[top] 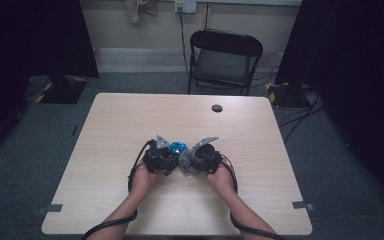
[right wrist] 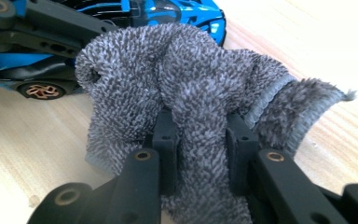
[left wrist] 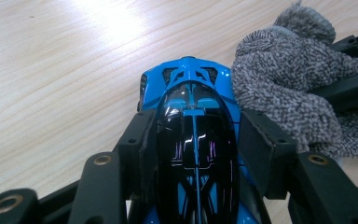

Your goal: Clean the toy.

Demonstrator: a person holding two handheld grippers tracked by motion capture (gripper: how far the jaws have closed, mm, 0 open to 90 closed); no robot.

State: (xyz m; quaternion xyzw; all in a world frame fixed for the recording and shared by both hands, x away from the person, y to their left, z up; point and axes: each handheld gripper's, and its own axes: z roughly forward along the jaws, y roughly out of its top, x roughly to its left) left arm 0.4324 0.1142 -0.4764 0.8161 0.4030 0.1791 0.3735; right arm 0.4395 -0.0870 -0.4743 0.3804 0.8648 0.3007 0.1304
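A blue and black toy car [left wrist: 193,135] sits between the jaws of my left gripper [left wrist: 193,140], which is shut on its body. In the high view the toy car [top: 177,147] shows between the two hands near the table's middle. My right gripper [right wrist: 200,135] is shut on a bunched grey cloth [right wrist: 182,79], and the cloth [left wrist: 284,79] presses against the car's right side. In the right gripper view the toy car [right wrist: 168,11] lies just behind the cloth, with one bronze wheel [right wrist: 40,89] at the left. Left gripper [top: 159,156] and right gripper [top: 200,159] face each other.
The light wooden table [top: 130,115] has a round cable hole [top: 217,108] toward its far edge. A black folding chair [top: 222,60] stands beyond the table. Dark curtains hang at both sides.
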